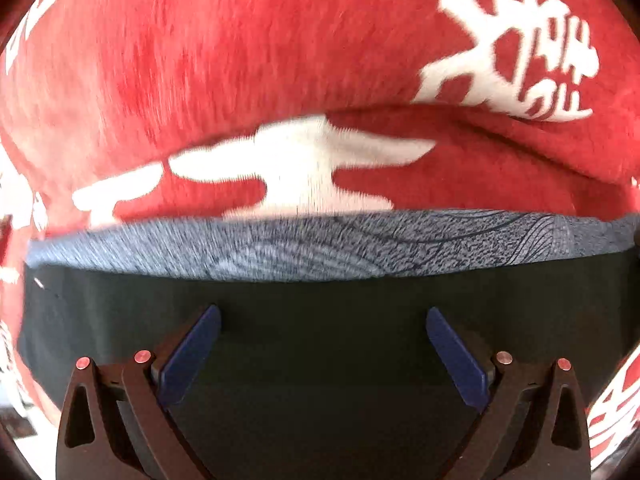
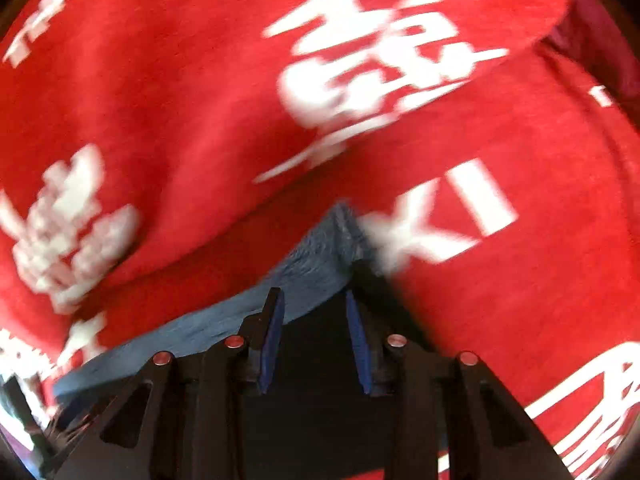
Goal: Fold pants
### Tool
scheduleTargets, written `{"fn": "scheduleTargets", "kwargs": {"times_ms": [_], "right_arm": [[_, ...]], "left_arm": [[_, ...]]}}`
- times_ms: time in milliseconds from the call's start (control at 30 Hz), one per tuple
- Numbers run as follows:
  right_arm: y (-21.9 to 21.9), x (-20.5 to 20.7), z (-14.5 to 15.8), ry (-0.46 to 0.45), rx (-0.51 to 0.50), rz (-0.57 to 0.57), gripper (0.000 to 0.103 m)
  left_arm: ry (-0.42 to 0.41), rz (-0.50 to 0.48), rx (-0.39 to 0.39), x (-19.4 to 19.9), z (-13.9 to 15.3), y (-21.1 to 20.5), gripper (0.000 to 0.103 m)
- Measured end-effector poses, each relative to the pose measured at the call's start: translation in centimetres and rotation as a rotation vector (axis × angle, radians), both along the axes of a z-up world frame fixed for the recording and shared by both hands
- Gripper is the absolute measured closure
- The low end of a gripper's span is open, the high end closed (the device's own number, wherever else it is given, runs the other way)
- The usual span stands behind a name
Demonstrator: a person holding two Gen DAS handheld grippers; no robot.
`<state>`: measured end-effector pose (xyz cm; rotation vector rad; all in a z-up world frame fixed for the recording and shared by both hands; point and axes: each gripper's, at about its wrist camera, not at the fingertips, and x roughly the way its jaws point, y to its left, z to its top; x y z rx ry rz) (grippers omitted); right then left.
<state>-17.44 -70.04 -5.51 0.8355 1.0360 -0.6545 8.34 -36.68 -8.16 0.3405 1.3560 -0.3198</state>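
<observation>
As both cameras press close over a red cloth [image 1: 248,52] with white lettering, the dark pants [image 1: 320,340] lie under the spread left hand-held gripper [image 1: 323,354]; the right hand-held gripper [image 2: 314,342], half-open and empty, should pinch the blue-grey waistband [image 2: 316,264] squarely before folding.

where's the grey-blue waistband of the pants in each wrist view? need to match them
Left wrist: waistband runs as a wide horizontal strip across the middle, just beyond the open left gripper.
Right wrist: waistband slants from lower left up to centre, ending at a corner.
Shared landmark: red cloth with white characters behind it.
</observation>
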Motion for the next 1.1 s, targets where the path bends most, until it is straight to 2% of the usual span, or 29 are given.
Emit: {"fn": "scheduleTargets", "kwargs": {"times_ms": [33,100,167,267,333,433,567,600,667,733,800,867,900,1033,1100], "right_arm": [[-0.7,-0.7,0.0,-0.018,0.01,-0.011,0.09],[-1.7,-2.4,0.8,-0.017,-0.02,-0.045,0.088],[-1.9,-3.6,1.5,0.055,-0.072,-0.084,0.065],[-1.6,-5.9,1.9,-0.013,0.048,-0.134,0.065],[0.0,-7.5,2.6,-0.052,0.093,-0.107,0.063],[4.0,-7.9,3.6,-0.106,0.138,0.014,0.055],[9.7,-6.2,3.0,-0.13,0.201,0.182,0.054],[10.8,-5.4,2.2,-0.114,0.21,0.215,0.054],[12.4,-4.9,0.8,-0.037,0.168,0.237,0.054],[12.1,-5.8,0.3,0.045,0.113,0.177,0.054],[10.8,-7.0,0.6,0.056,0.104,0.059,0.054],[9.6,-8.5,1.7,-0.005,0.105,-0.002,0.054],[9.4,-8.9,2.1,-0.032,0.109,0.004,0.054],[11.5,-7.8,1.9,-0.085,0.208,0.124,0.054],[12.9,-6.2,1.8,-0.104,0.225,0.187,0.054]], "left_arm": [[-0.003,0.008,-0.013,-0.1,0.1,0.2,0.0],[-0.012,-0.016,-0.002,-0.3,0.1,0.0,0.0],[-0.018,-0.026,0.007,-0.8,0.1,-0.1,0.0],[-0.004,-0.032,0.02,-1.3,0.2,-0.8,0.0],[0.008,-0.045,0.038,-1.2,0.3,-1.2,0.0],[0.013,-0.08,0.037,-2.3,1.9,-1.4,0.0],[0.05,-0.111,0.044,-4.4,2.0,-0.7,0.0],[0.06,-0.115,0.061,-4.9,1.5,-0.6,0.0],[0.041,-0.096,0.041,-5.4,1.6,-0.2,0.0],[0.056,-0.099,0.036,-5.5,1.6,0.0,0.0],[0.071,-0.097,0.037,-5.5,2.0,0.2,0.0],[0.07,-0.096,0.035,-5.4,2.0,1.3,0.0],[0.07,-0.098,0.037,-5.5,2.0,1.6,0.0],[0.078,-0.073,0.027,-6.2,1.7,2.5,0.0],[0.069,-0.07,0.031,-6.5,1.7,2.6,0.0]]}}
